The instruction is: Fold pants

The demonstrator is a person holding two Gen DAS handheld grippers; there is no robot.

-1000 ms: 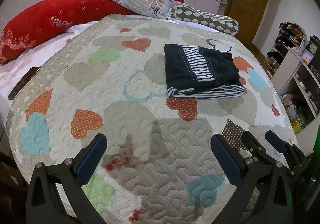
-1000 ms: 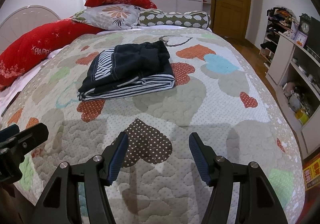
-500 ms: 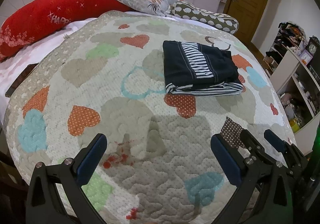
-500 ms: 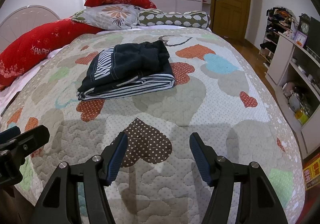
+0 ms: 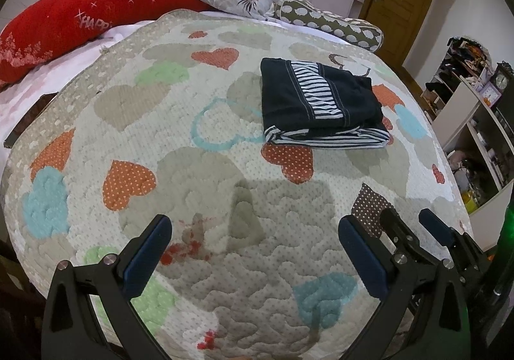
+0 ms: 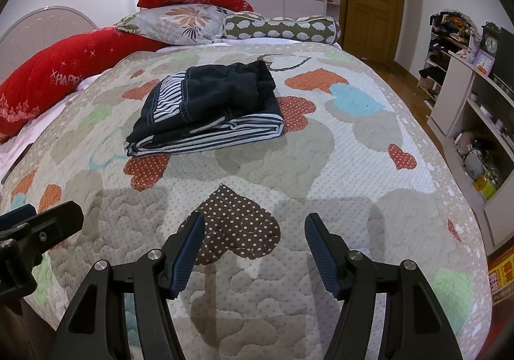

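Folded pants (image 5: 316, 103) lie centre-frame on the quilt (image 5: 199, 167); left gripper (image 5: 255, 250) and right gripper (image 6: 253, 247) at bottom, jaws spread, holding nothing

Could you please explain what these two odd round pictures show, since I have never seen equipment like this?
There is no robot here: a person holds a two-finger tool in each hand, and each tool carries a wide-angle camera looking forward along its fingers. One picture comes from the left gripper, the other from the right gripper. The black arms with blue pads at the bottom of each picture are those fingers. Both grippers are open and hold nothing. In front of them lies a bed with a heart-patterned quilt. On the quilt sit the folded pants, dark with striped panels, also seen from the left camera. Pillows lie at the head, and shelves stand to the right.
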